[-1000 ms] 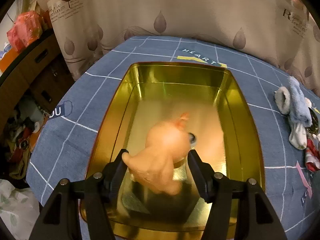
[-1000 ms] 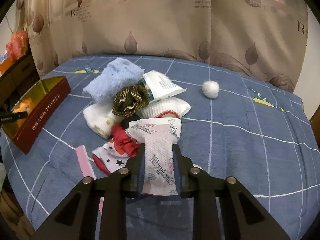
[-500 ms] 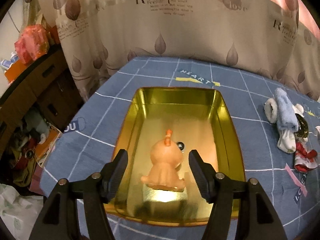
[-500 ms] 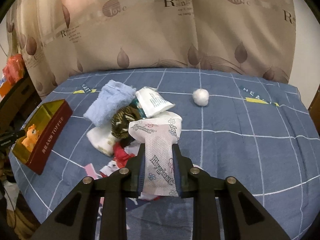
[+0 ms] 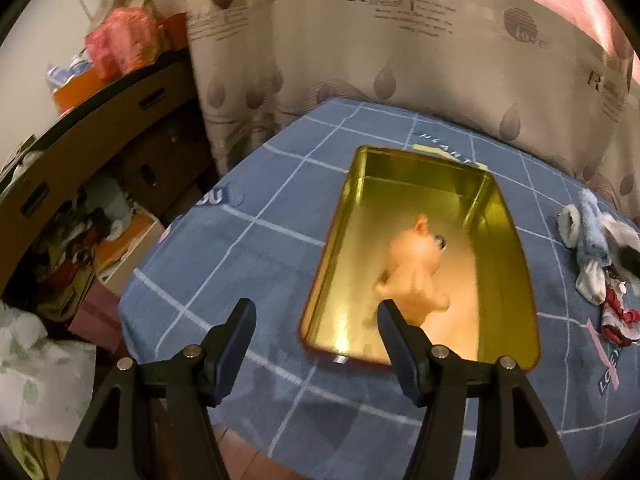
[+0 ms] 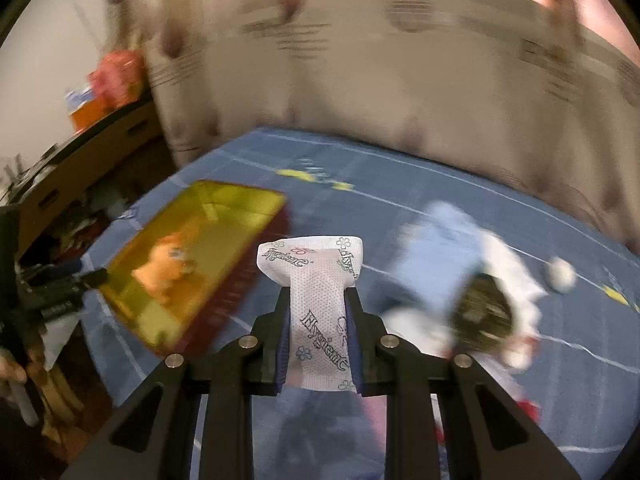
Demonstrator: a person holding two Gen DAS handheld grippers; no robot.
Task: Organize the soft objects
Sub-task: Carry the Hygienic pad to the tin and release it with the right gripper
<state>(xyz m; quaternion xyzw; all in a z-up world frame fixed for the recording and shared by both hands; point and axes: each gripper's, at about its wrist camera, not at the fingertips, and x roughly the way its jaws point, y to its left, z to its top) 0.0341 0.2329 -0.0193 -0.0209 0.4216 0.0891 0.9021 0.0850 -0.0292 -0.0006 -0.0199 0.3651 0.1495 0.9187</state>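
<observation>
- We are gripping the pack (image 6: 320, 312) in our right gripper (image 6: 318, 340), jaws clamped on it.
- Our left gripper (image 5: 316, 344) is hanging open and empty, near the tin (image 5: 524, 280).
- The toy (image 5: 416, 272) is sitting inside the tin.
- We are carrying the pack; next we judge it needs lowering into the tin's free far end.

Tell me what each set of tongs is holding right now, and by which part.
The right tongs pinch the white Hygiene packet around its lower middle, its top flaring above. The left tongs are open and hold nothing.
</observation>
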